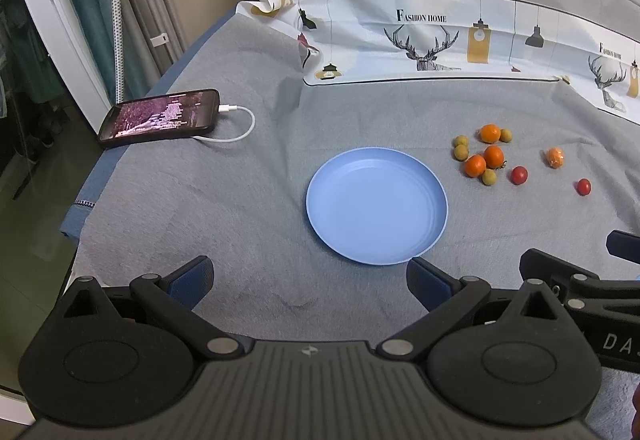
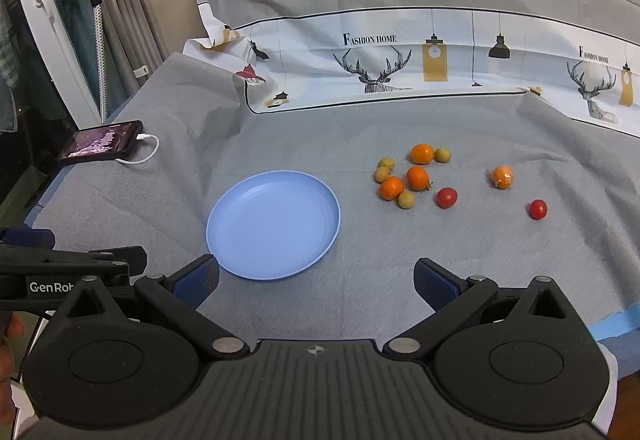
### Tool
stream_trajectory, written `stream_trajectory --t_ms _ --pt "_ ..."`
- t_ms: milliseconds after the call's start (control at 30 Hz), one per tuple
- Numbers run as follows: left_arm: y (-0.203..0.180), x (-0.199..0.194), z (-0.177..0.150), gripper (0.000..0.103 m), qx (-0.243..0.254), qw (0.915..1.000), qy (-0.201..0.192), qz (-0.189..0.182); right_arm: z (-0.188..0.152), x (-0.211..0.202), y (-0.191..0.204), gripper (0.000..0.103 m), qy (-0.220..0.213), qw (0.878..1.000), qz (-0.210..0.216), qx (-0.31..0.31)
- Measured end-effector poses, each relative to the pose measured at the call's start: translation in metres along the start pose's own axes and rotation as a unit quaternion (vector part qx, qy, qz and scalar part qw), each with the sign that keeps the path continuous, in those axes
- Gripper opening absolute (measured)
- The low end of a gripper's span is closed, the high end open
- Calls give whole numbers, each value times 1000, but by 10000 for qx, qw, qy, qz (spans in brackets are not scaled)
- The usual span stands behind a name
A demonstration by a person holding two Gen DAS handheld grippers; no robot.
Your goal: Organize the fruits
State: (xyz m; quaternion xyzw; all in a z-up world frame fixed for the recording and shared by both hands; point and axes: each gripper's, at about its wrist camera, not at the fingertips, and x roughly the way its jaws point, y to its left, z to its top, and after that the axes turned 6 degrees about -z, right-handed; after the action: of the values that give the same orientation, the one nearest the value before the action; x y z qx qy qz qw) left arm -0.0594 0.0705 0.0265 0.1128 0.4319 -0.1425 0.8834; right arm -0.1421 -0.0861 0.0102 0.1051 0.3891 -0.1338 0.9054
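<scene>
An empty blue plate (image 1: 376,208) lies on the grey cloth; it also shows in the right wrist view (image 2: 274,224). To its right lies a cluster of small oranges (image 2: 417,177) and yellow-green fruits (image 2: 406,199), with two red cherry tomatoes (image 2: 447,197) (image 2: 538,209) and a wrapped orange (image 2: 502,176) further right. The cluster shows in the left wrist view too (image 1: 475,165). My left gripper (image 1: 310,282) is open and empty, just short of the plate's near rim. My right gripper (image 2: 316,282) is open and empty, to the right of the plate's near edge.
A phone (image 1: 160,118) on a white charging cable (image 1: 236,128) lies at the cloth's far left edge. A printed white cloth band (image 1: 440,36) runs along the back. The bed edge drops off at the left. A strip of blue tape (image 2: 612,326) marks the right front.
</scene>
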Motion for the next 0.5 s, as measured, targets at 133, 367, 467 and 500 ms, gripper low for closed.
stream_trajectory --t_ms 133,367,467,500 --pt "-2 5 2 103 16 10000 58 33 -1 5 -4 103 -77 10000 2 -30" --pt "-10 13 4 103 85 9998 148 82 0 13 -13 103 5 9999 72 106" --pt "-15 17 5 103 134 9997 203 99 0 16 -18 103 78 9997 50 209" --pt "-17 19 5 103 150 9996 226 100 -1 18 -21 103 66 9997 50 242"
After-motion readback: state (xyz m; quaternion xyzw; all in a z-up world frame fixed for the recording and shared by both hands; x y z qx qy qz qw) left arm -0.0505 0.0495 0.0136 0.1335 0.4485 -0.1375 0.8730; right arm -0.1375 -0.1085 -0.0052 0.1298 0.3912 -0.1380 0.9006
